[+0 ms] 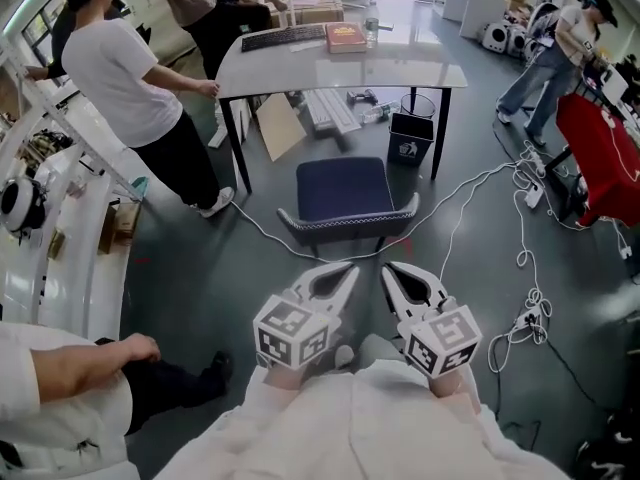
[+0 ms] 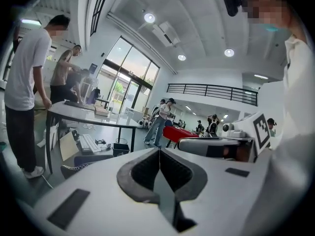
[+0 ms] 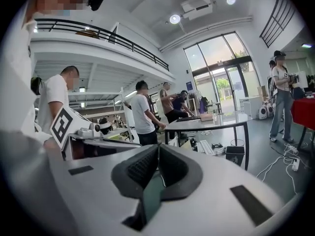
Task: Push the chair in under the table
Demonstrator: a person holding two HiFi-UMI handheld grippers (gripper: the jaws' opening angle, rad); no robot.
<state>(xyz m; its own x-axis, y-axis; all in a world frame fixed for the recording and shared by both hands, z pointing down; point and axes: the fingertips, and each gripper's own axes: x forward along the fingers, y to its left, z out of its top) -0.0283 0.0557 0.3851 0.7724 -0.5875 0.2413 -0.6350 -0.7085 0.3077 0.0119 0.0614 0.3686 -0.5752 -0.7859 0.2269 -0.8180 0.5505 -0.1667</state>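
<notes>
There is 1 chair (image 1: 345, 193), 1 table (image 1: 420, 68), 1 black bin (image 1: 410, 140) and 1 reddish book (image 1: 346, 37). 2 keyboards show: a black keyboard (image 1: 283, 37) and a white keyboard (image 1: 330, 110). 2 grippers show: the left gripper (image 1: 350, 268) and the right gripper (image 1: 386, 268).

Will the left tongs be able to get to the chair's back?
Probably yes: the chair's backrest faces the shut left tongs, just ahead of them, and nothing stands between.

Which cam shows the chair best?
Head view: the chair is seen whole from above, seat and backrest, standing out from the table. The left gripper view catches only a low sliver of the chair. The right gripper view doesn't show it.
</notes>
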